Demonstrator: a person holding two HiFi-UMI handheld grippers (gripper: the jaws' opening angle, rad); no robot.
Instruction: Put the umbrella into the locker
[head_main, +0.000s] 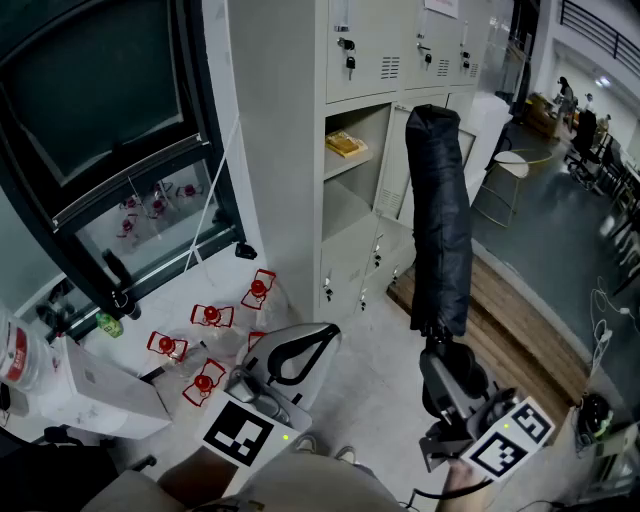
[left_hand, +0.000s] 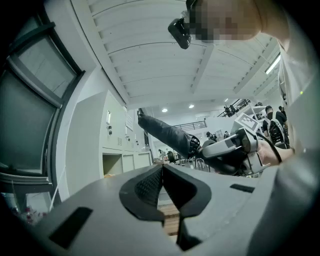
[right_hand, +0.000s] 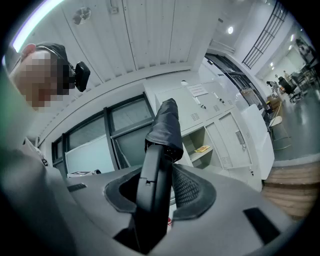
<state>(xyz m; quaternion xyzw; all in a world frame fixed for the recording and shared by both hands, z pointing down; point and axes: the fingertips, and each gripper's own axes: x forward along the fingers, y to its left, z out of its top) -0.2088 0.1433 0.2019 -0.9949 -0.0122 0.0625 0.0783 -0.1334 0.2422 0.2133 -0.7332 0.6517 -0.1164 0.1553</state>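
The folded umbrella (head_main: 440, 230) is gripped by its handle in the right tool (head_main: 446, 368) and stands upright above it, outside the locker (head_main: 290, 120), whose open compartment (head_main: 352, 205) lies ahead-left of that tool. The left tool (head_main: 297, 352) is clenched, empty. Carrying is judged in hand; next, the umbrella needs tilting into the opening.

The umbrella's (right_hand: 165, 125) handle (right_hand: 152, 195) runs down between the right gripper's (right_hand: 161, 180) jaws and out past the bottom edge of the right gripper view, so its end cannot be seen, and it hides the jaw behind it. In the head view the umbrella covers part of the locker's (head_main: 290, 150) open door (head_main: 492, 125). A yellow thing (head_main: 345, 144) on the locker's shelf is too small to name, as are the red-framed items (head_main: 211, 316) on the floor at left. The people (head_main: 585, 125) at far right are blurred specks.
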